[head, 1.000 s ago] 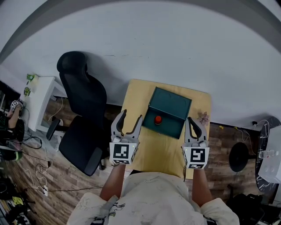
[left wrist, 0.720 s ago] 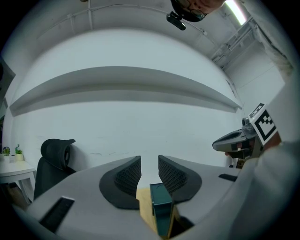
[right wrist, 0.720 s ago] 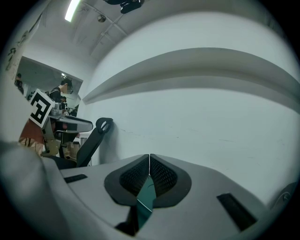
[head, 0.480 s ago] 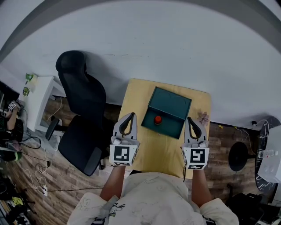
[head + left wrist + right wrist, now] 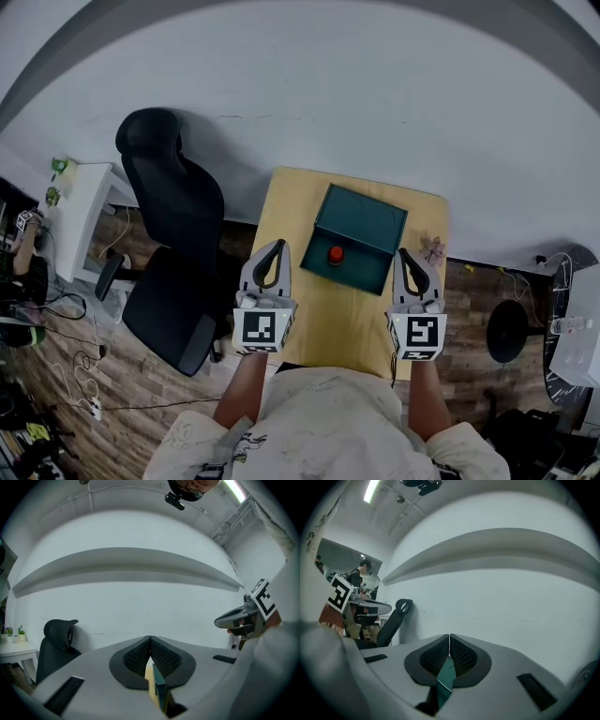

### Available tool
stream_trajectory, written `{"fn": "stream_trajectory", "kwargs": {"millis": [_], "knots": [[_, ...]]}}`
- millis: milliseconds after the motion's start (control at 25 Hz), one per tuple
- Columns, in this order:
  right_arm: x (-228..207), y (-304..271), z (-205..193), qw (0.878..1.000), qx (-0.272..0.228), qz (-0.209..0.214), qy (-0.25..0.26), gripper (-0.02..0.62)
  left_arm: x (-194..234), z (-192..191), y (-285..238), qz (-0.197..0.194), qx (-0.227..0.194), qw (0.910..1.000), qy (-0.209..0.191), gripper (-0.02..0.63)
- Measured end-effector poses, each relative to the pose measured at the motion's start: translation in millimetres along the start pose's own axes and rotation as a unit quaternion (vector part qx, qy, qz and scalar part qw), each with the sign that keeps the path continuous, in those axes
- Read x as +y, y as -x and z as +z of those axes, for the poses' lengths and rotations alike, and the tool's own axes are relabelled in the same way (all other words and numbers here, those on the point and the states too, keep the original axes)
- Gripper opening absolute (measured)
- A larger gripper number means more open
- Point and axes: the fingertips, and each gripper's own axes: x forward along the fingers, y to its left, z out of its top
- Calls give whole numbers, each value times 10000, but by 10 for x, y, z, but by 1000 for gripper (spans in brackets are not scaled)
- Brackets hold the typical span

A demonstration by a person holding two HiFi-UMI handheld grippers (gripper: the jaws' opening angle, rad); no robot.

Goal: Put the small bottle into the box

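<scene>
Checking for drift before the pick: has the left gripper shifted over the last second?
No. The left gripper sits at the same spot by the table's left edge; only its jaws have closed, on nothing.

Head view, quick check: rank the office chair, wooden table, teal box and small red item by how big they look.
1. wooden table
2. office chair, close behind; it sits lower, so unsure
3. teal box
4. small red item

Black office chair (image 5: 173,234) beside small wooden table (image 5: 284,202), perhaps touching.
</scene>
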Motion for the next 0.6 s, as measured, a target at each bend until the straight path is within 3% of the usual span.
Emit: {"fn": "stream_trajectory", "kwargs": {"millis": [600], "knots": [[63,9,31,9999,1,124,6,18,-60,-33,16,-165,15,9999,-14,8]]}}
